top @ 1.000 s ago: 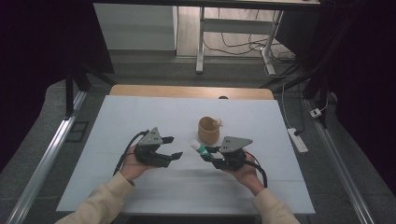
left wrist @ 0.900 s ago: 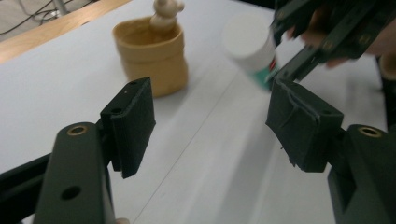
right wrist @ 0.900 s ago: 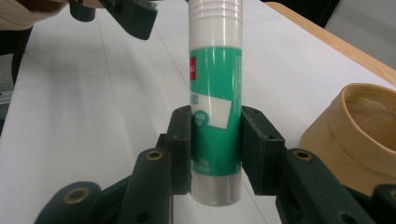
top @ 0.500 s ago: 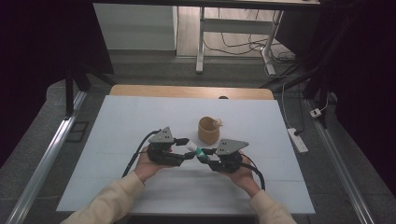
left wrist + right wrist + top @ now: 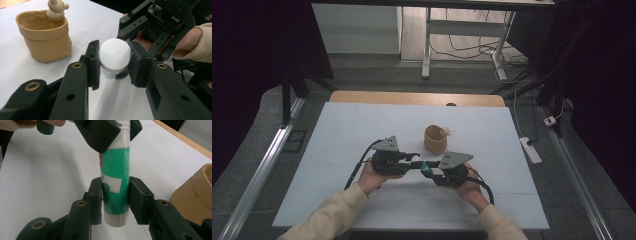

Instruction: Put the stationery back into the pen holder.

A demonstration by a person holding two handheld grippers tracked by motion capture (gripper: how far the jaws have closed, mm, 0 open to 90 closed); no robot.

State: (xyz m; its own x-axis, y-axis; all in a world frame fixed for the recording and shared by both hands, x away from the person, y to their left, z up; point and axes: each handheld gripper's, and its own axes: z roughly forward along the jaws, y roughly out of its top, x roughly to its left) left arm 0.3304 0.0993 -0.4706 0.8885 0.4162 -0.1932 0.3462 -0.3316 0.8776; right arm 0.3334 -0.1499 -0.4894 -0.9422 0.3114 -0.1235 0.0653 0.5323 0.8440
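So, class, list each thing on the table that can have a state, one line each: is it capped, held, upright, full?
Glue stick: cap on, held level above the table between both tools.
Right tool: shut on the glue stick's green body.
Left tool: jaws just been closing around the white cap; both pads touch it.
Tan pot: upright, looks empty, small figure on its rim.

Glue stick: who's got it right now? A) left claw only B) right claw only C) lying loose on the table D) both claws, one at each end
D: the right claw clamps the green body of the glue stick, and the left claw has just been closing onto its white cap end.
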